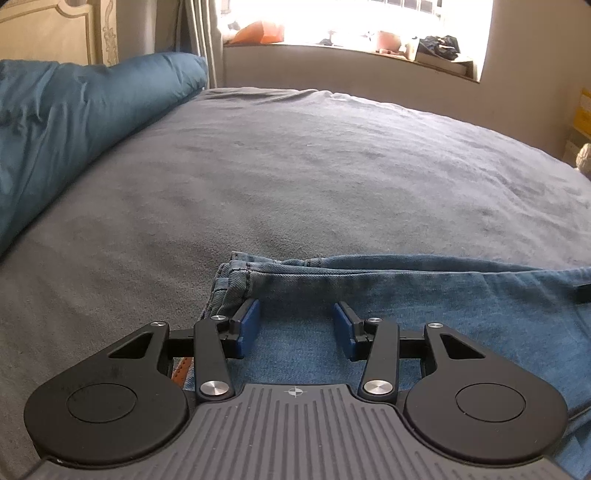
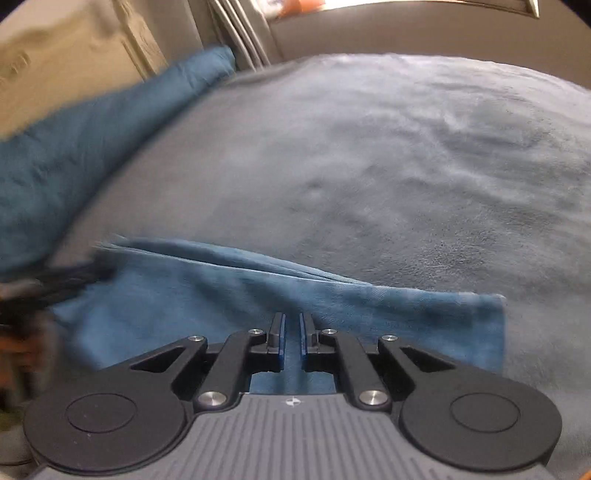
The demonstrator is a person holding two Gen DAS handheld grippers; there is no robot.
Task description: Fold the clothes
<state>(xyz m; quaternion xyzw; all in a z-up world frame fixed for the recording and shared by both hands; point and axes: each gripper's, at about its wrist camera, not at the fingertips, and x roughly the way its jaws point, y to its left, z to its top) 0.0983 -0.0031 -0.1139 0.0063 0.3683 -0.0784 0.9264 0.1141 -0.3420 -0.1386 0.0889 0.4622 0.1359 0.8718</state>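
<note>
Folded blue jeans [image 1: 443, 314] lie on the grey bed cover [image 1: 295, 166], their stitched folded edge at the left. My left gripper [image 1: 295, 319] hovers over that end, open, its blue pads [image 1: 251, 321] wide apart with only flat denim beneath. A brown leather patch [image 1: 183, 373] peeks out under its left finger. In the right wrist view the jeans [image 2: 388, 314] run across the bed cover [image 2: 369, 166] to a squared end at the right. Over them my right gripper [image 2: 291, 326] is shut, with only a thin slit between its pads and nothing seen pinched.
A rolled teal duvet [image 1: 74, 122] lies along the left side of the bed, below a cream headboard [image 1: 44, 29]. Beyond the bed is a bright window sill [image 1: 369, 46] with clutter. A dark blurred shape [image 2: 55, 284] sits at the left edge of the right wrist view.
</note>
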